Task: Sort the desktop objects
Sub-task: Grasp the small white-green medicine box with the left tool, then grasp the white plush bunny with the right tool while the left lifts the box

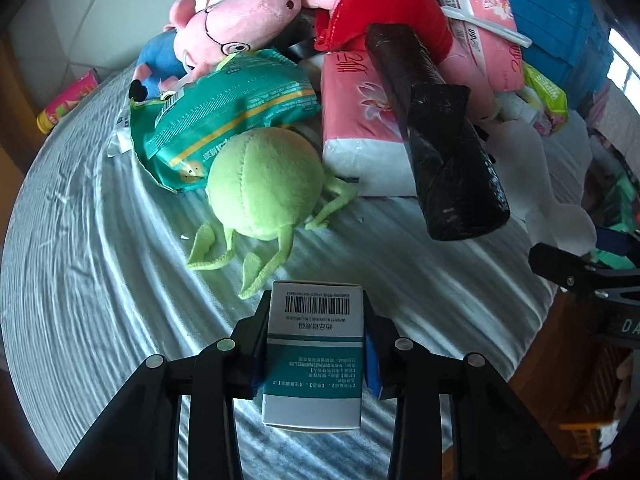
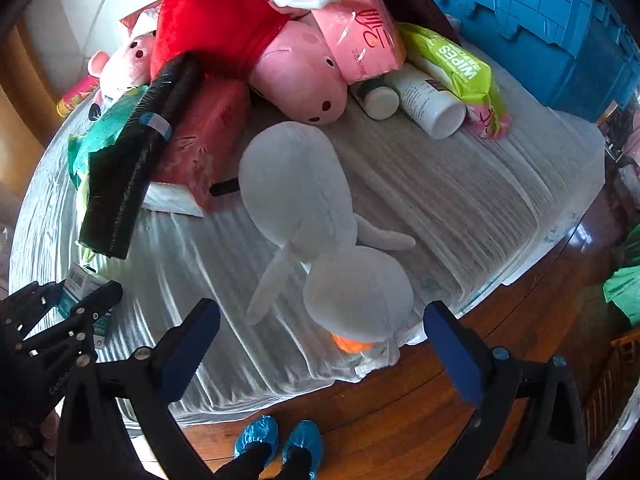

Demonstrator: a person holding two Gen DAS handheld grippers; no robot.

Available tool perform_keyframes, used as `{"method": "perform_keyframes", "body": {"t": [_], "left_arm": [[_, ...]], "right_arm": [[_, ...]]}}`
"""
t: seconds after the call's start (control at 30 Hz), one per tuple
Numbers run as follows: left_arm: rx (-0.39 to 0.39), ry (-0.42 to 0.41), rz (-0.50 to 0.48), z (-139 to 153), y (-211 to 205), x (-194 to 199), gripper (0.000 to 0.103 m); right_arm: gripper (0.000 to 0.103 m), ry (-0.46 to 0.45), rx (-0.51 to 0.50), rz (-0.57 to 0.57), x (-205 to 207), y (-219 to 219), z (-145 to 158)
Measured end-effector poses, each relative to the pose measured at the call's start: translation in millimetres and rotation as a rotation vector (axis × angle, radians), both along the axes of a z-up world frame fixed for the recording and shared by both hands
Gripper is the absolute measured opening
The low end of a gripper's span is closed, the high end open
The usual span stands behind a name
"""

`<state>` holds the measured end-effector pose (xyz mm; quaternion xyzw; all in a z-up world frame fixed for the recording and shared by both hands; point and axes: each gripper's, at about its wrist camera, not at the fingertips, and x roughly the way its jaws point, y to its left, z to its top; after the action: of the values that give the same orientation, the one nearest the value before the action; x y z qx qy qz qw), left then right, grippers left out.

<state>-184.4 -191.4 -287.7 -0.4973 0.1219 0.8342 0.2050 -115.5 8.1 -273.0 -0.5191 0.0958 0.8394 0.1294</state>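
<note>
My left gripper [image 1: 316, 354] is clamped on a small box [image 1: 314, 360], held above the covered counter [image 1: 100, 280]. My right gripper [image 2: 320, 344] stands wide apart, empty, over a white plush toy [image 2: 316, 216]. Beyond lie a green plush toy [image 1: 262, 184] and a pile of tissue packs [image 1: 360, 120].

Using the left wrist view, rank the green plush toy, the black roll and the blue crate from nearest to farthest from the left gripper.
From the left gripper:
1. Green plush toy, just ahead, slightly left.
2. Black roll, ahead to the right.
3. Blue crate, far back right.
</note>
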Motion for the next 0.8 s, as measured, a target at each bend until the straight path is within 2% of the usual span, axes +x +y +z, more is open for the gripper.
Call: {"method": "perform_keyframes", "body": {"t": [0.23,0.33,0.5,0.53,0.57,0.63,0.8], "left_arm": [[-0.017,-0.013,0.056,3.2,-0.5,-8.8,0.038],[-0.035,-0.031,0.072,2.1,0.5,-9.4,0.043],[-0.034,-0.055,0.098,-1.5,0.7,-7.7,0.044],[-0.029,-0.056,0.098,-1.3,0.3,-6.0,0.038],[-0.029,-0.056,0.099,-1.1,0.3,-4.7,0.037],[-0.037,-0.056,0.106,-0.6,1.2,-2.7,0.036],[-0.049,-0.016,0.111,9.5,2.6,3.6,0.036]], "right_arm": [[0.103,0.013,0.02,0.041,-33.5,5.7,-5.9],[0.103,0.013,0.022,0.066,-44.5,4.1,-5.6],[0.103,0.008,0.02,0.115,-56.3,-2.1,-5.1],[0.097,-0.005,0.018,0.125,-58.1,-3.5,-7.7],[0.083,-0.026,0.015,0.128,-59.4,-4.7,-11.8],[0.076,-0.04,0.038,0.136,-59.6,-8.9,-14.6],[0.059,-0.029,0.022,0.12,-54.4,-8.5,-9.3]]}}
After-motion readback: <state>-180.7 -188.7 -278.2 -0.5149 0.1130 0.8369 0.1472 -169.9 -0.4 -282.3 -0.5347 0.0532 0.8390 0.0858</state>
